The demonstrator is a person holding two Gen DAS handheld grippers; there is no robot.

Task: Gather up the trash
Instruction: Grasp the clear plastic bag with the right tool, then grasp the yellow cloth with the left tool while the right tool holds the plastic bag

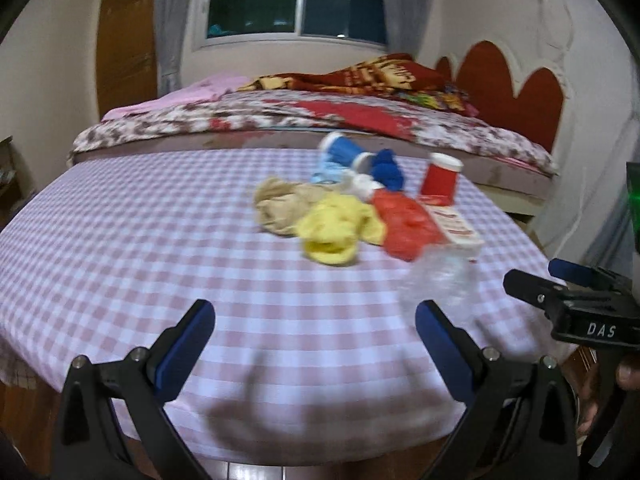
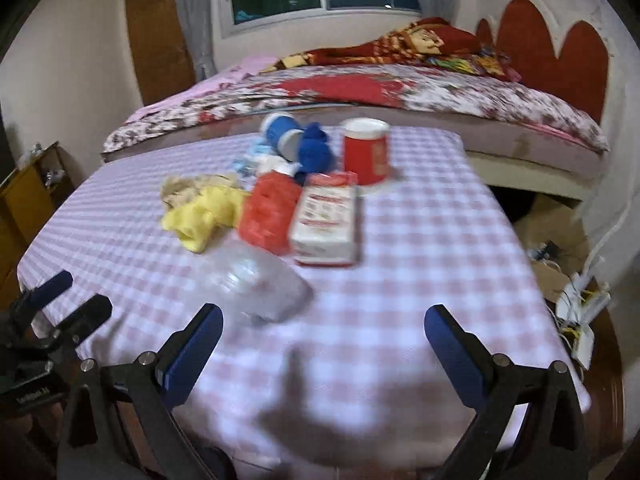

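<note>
Table (image 2: 400, 280) near edge bare | left gripper (image 1: 316, 344) open; right gripper (image 2: 324, 340) open

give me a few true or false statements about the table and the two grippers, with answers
1. The left gripper is open and holds nothing. True.
2. The red cup lies on its side. False: it stands upright, and the blue cup is the one tipped over.
3. The clear plastic bottle is the item nearest the right gripper. True.
4. The right gripper is shut on the yellow cloth. False: its fingers are spread apart over bare tablecloth, and the cloth lies untouched.
5. The white and red carton lies beside the crumpled red item. True.
</note>
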